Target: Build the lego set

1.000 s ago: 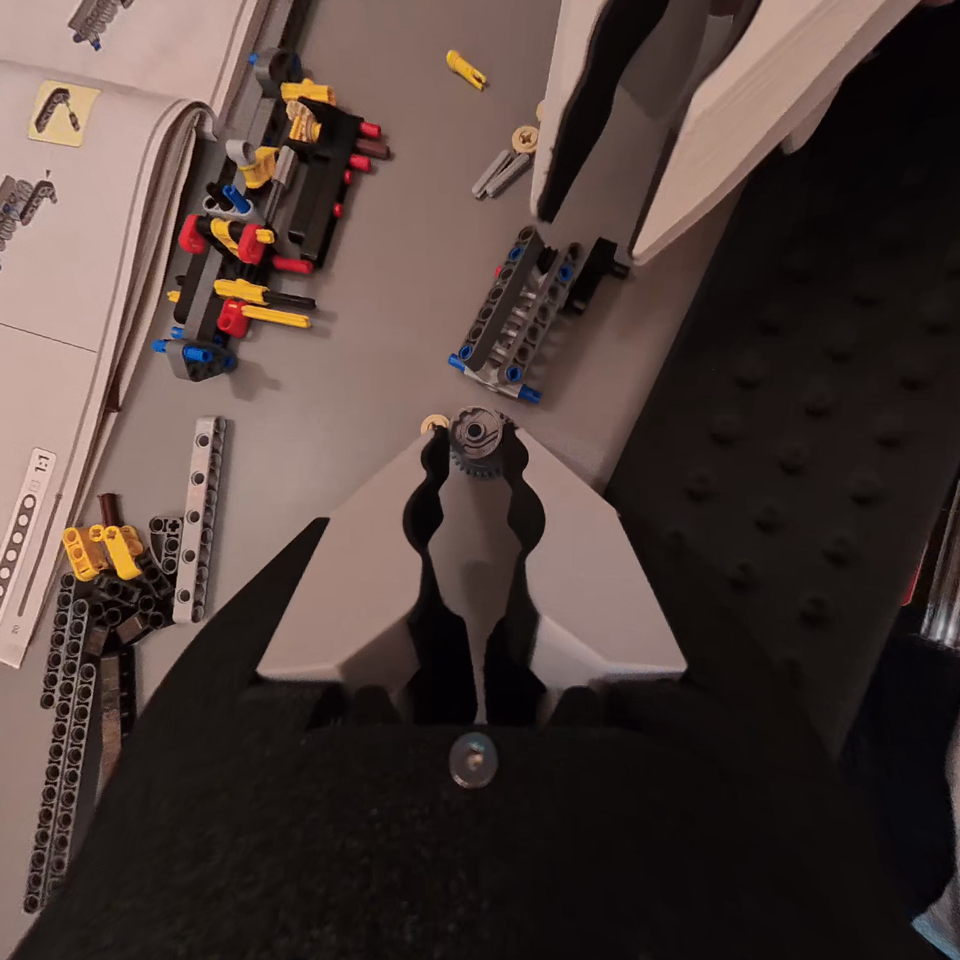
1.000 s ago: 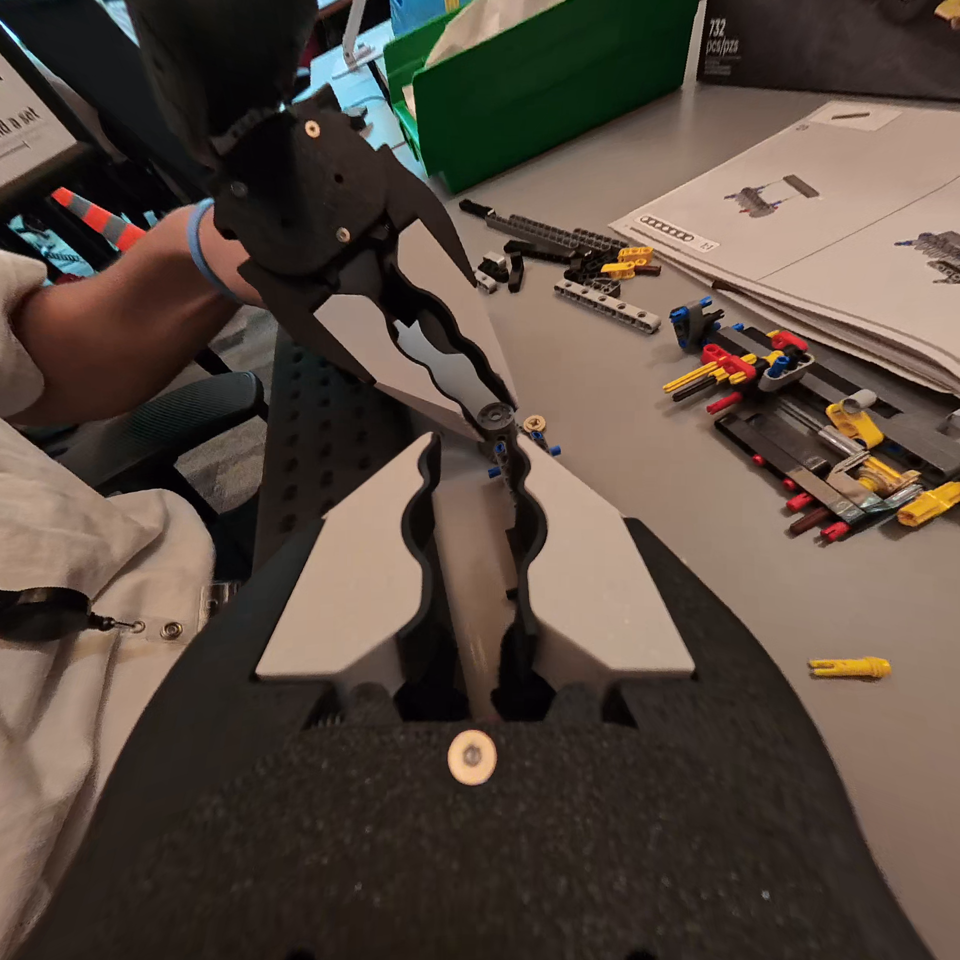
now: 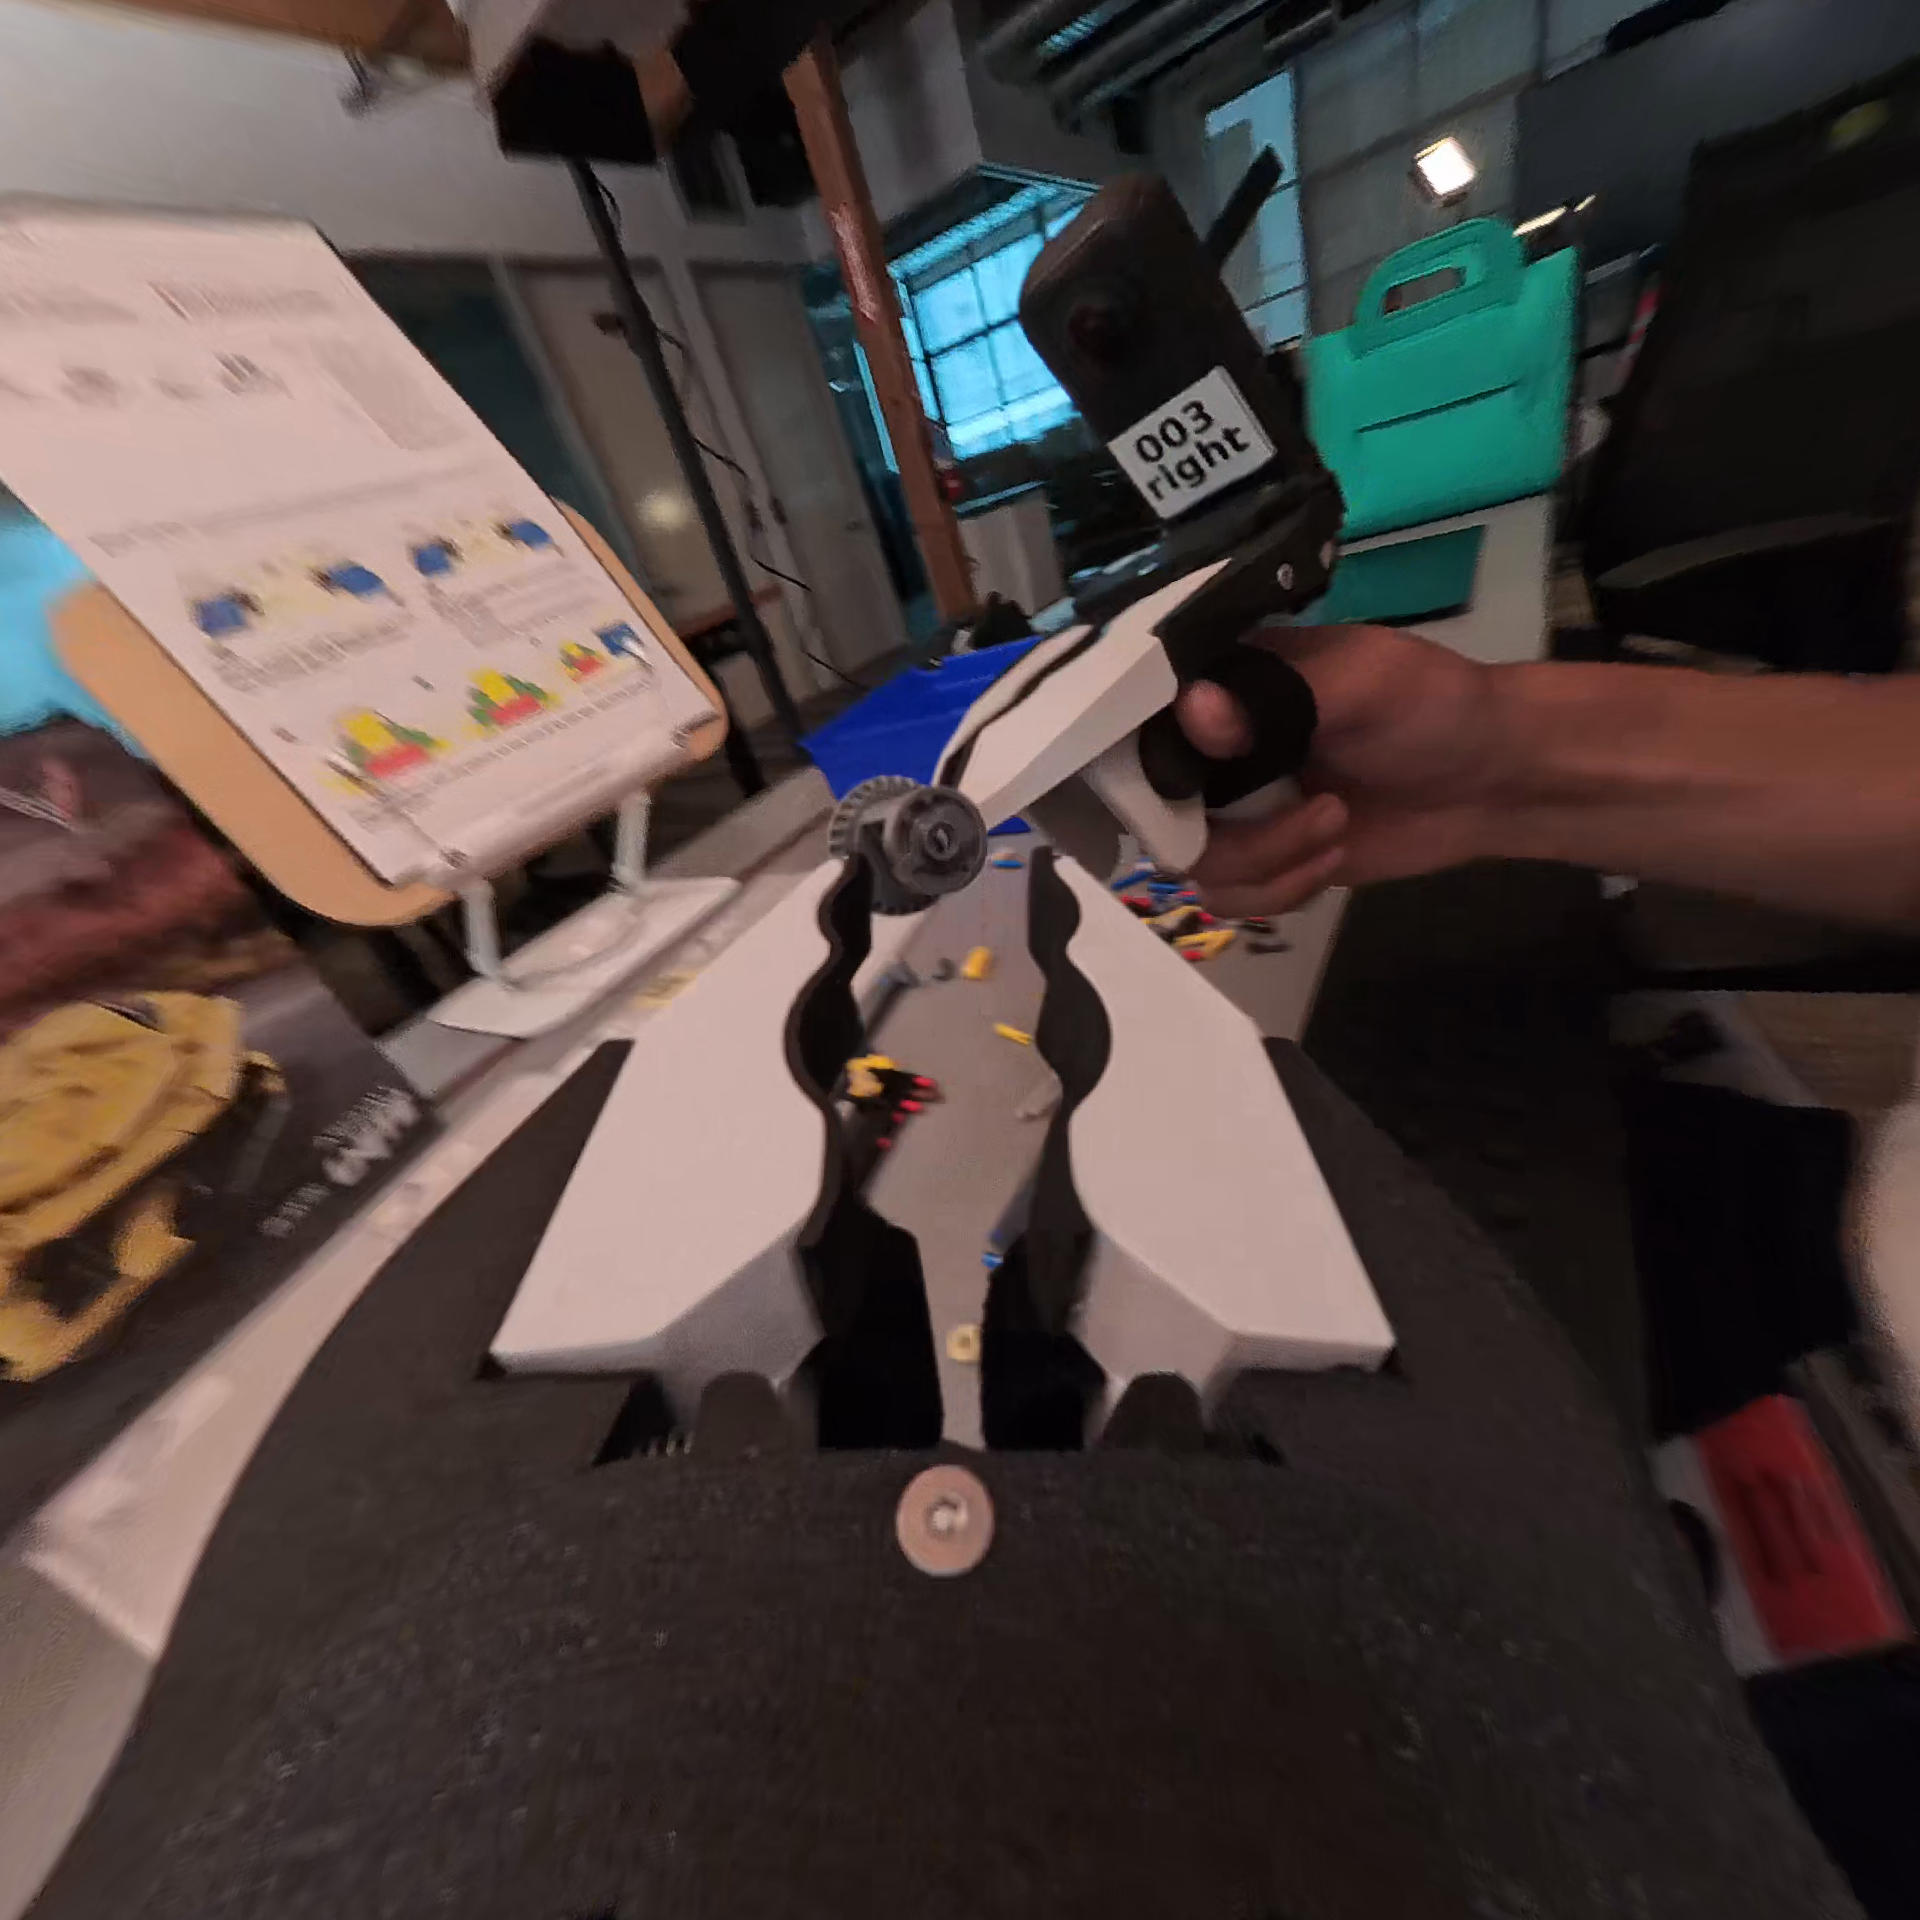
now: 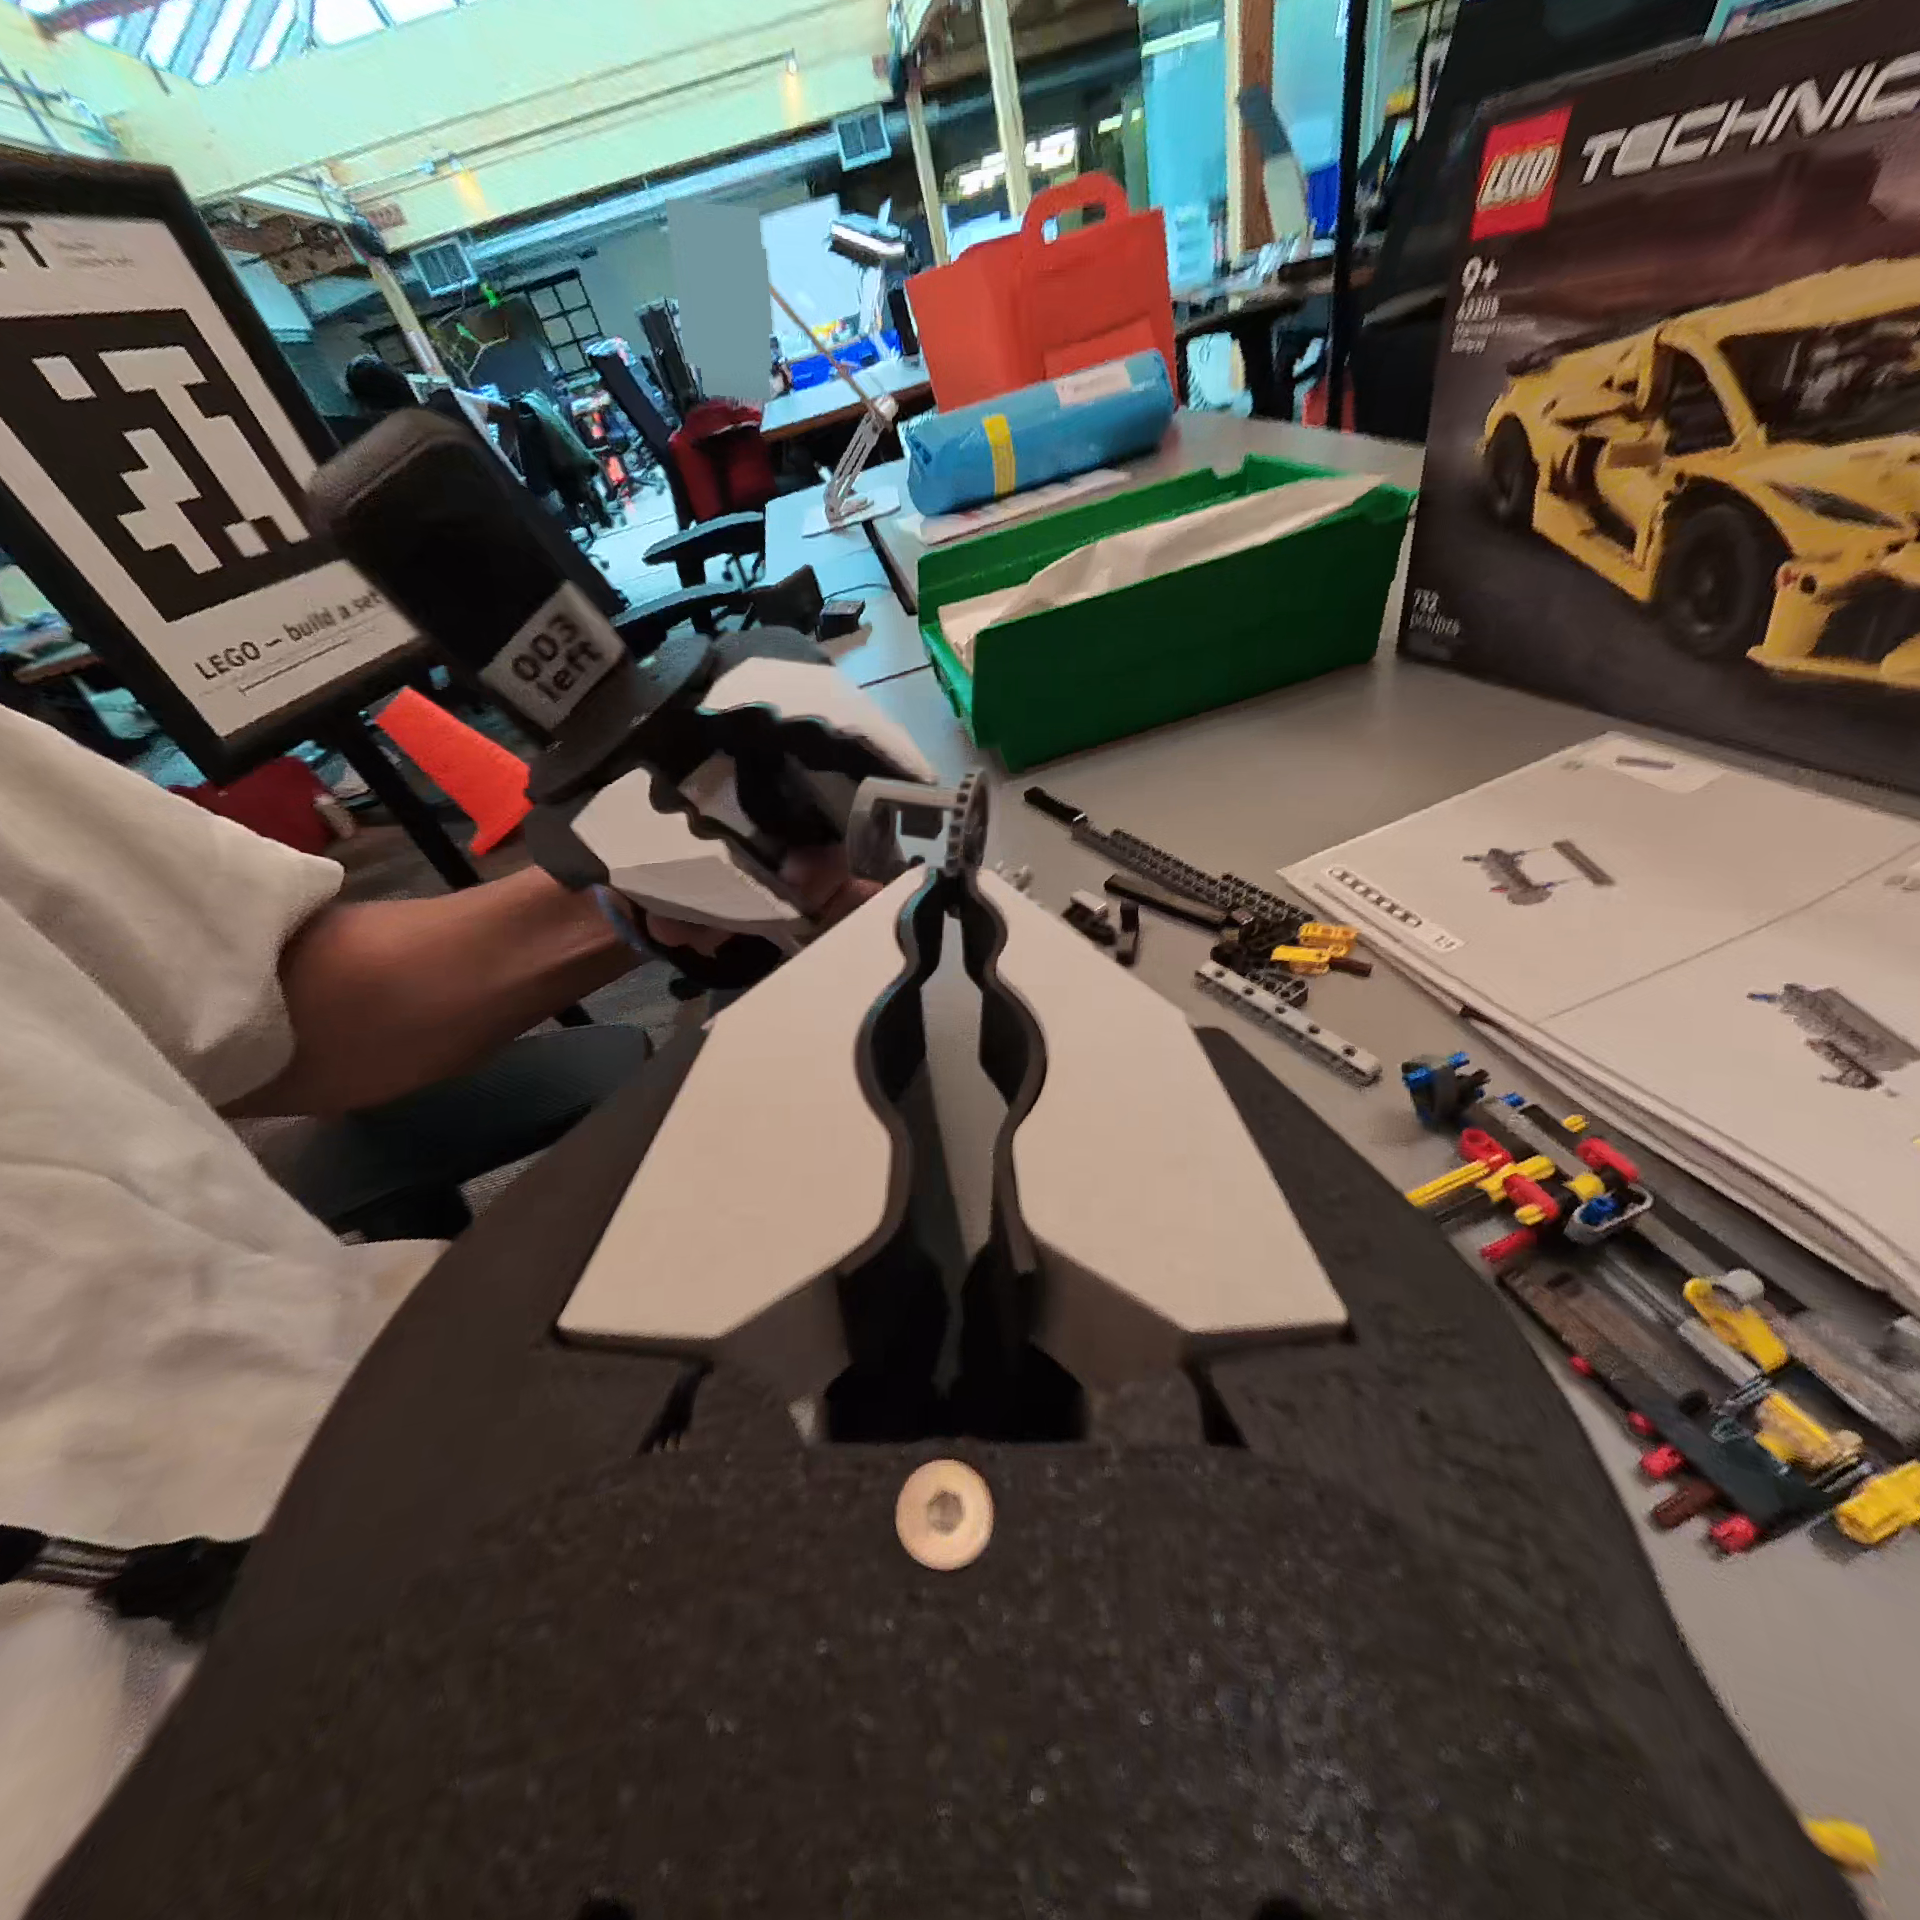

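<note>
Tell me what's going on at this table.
A person is building a Lego set with two handheld grippers. The right gripper is pinched shut on a grey gear piece, held up above the grey table. The left gripper is open, with the gear piece against one fingertip. Loose parts and a partly built assembly lie on the table beside the open instruction booklet.

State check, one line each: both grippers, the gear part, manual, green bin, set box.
left gripper: open, gear part beside its left fingertip
right gripper: shut on gear part
gear part: held in the air above the table
instruction manual: lying open
green bin: open-topped, white bag inside
set box: standing upright
</note>
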{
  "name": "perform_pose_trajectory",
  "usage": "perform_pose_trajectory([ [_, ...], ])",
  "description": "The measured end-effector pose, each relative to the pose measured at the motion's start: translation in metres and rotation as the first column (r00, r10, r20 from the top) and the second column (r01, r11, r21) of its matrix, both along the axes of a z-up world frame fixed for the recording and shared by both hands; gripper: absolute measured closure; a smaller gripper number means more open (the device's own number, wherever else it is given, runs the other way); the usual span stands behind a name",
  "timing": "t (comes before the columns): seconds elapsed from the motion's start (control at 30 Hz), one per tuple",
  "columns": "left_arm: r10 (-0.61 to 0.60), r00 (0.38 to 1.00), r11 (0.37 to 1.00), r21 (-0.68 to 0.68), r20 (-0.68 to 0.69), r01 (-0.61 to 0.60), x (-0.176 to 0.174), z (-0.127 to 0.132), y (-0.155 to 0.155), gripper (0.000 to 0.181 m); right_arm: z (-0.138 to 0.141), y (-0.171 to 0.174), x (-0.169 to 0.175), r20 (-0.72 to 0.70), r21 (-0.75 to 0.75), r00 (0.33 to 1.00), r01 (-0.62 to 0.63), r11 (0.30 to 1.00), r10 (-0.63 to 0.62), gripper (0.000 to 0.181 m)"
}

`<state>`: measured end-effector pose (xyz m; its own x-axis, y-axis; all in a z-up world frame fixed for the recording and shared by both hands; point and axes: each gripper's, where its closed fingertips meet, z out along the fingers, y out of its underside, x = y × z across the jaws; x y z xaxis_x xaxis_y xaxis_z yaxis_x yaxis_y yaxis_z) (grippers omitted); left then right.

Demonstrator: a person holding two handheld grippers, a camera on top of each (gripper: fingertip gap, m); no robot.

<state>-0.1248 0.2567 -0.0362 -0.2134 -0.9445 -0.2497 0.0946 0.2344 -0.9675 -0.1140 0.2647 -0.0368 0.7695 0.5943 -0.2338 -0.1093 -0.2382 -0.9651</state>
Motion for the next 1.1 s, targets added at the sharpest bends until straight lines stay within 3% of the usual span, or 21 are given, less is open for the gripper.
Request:
perform_pose_trajectory([
  [0.07,-0.108,0.991,0.985,-0.144,-0.083,0.095,-0.002,-0.006,0.000,0.129,0.001,0.000,0.003,-0.025,-0.067,1.000,0.000,0.998,-0.002,0.179],
  [0.13,-0.243,0.964,0.939,-0.274,-0.108,0.206,-0.003,-0.008,-0.001,0.123,0.002,-0.005,-0.003,-0.019,-0.111,0.999,-0.043,0.993,0.041,0.180],
  [0.23,-0.425,0.902,0.838,-0.411,-0.076,0.360,-0.004,-0.001,-0.003,0.123,0.001,-0.011,-0.012,0.064,-0.158,0.993,-0.092,0.983,0.103,0.179],
  [0.3,-0.577,0.814,0.742,-0.466,-0.074,0.483,-0.012,0.001,-0.012,0.131,-0.005,-0.014,-0.015,0.161,-0.185,0.979,-0.094,0.978,0.125,0.179],
  [0.33,-0.609,0.787,0.725,-0.473,-0.102,0.500,-0.011,-0.003,-0.014,0.132,-0.005,-0.015,-0.017,0.188,-0.193,0.973,-0.099,0.976,0.136,0.179],
  [0.4,-0.634,0.757,0.731,-0.444,-0.158,0.519,-0.008,-0.013,-0.015,0.135,-0.005,-0.017,-0.020,0.211,-0.206,0.966,-0.106,0.973,0.150,0.179],
  [0.5,-0.686,0.710,0.696,-0.427,-0.157,0.578,-0.010,-0.014,-0.020,0.157,-0.011,-0.015,-0.018,0.259,-0.220,0.956,-0.077,0.972,0.135,0.179],
  [0.67,-0.689,0.723,0.671,-0.416,-0.043,0.614,-0.005,-0.006,-0.012,0.157,-0.008,-0.011,-0.014,0.183,-0.193,0.976,-0.080,0.978,0.116,0.178],
  [0.77,-0.698,0.716,0.642,-0.439,0.005,0.629,-0.009,-0.005,-0.001,0.158,-0.018,-0.010,0.005,0.200,-0.166,0.975,-0.060,0.984,0.093,0.164],
  [0.83,-0.693,0.719,0.614,-0.482,0.049,0.625,-0.010,-0.006,0.014,0.158,-0.041,-0.007,0.025,0.259,-0.161,0.963,-0.030,0.986,0.071,0.166],
  [0.93,-0.692,0.718,0.572,-0.550,0.077,0.609,-0.008,-0.009,0.027,0.158,-0.097,0.000,0.030,0.361,-0.291,0.922,-0.034,0.956,0.142,0.157],
  [1.1,-0.657,0.746,0.545,-0.616,0.107,0.569,0.000,-0.011,0.047,0.158,-0.139,0.027,0.025,0.519,-0.412,0.808,-0.050,0.910,0.279,0.155],
])
